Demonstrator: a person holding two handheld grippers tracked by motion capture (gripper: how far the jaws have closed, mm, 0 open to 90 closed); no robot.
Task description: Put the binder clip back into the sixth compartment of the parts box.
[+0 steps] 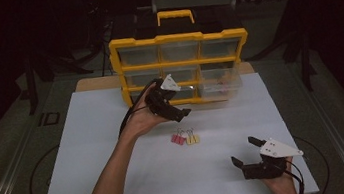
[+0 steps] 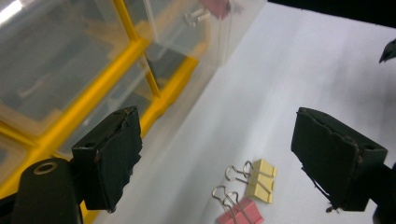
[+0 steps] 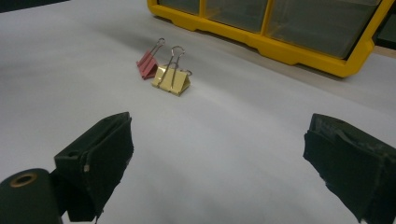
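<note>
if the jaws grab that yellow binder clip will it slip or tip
The yellow binder clip is small, so probably light and apt to slide on the smooth white table. Its upright wire handles could swing. The pink clip close beside it may get nudged.

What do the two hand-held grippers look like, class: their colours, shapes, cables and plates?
The left gripper and the right gripper are both black, each with two blocky fingers faced in rough-edged dark padding. Each carries a pale grey three-cornered plate on top and trails a black cable. Both forearms are bare, without sleeves.
</note>
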